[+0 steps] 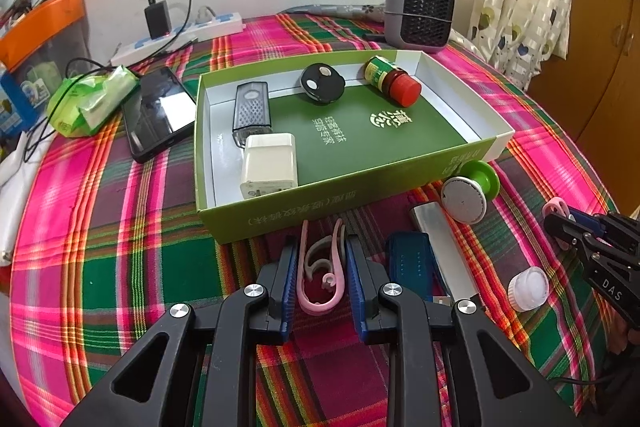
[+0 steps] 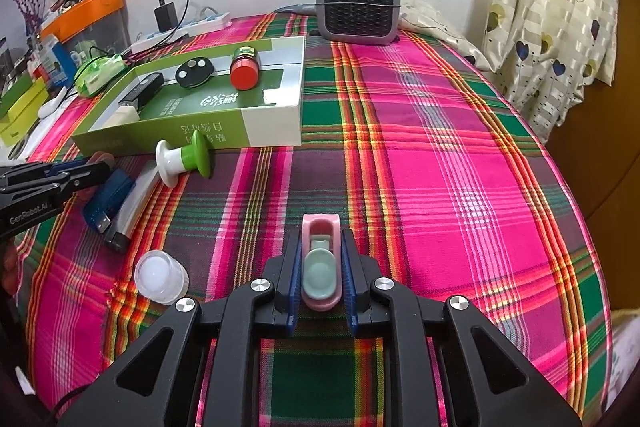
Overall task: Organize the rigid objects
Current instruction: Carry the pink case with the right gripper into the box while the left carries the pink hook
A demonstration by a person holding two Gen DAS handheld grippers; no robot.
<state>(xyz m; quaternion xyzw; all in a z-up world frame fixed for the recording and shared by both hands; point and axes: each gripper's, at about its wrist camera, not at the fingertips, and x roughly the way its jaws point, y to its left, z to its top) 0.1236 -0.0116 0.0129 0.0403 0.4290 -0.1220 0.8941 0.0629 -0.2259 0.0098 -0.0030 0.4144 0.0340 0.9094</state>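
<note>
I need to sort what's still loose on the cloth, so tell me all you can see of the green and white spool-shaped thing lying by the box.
The green and white spool looks like glossy plastic: a white disc and neck at one end, a wider green flange at the other. It lies on its side on the plaid cloth, its green flange against the front wall of the green box. Neither hand-held gripper touches it. The left wrist view shows the white disc's flat face, ringed in grey.

Plaid cloth right of the green box (image 2: pixel 192 123) lies open; left, a spool (image 2: pixel 184 159) and stapler (image 2: pixel 108 199) crowd it.
</note>
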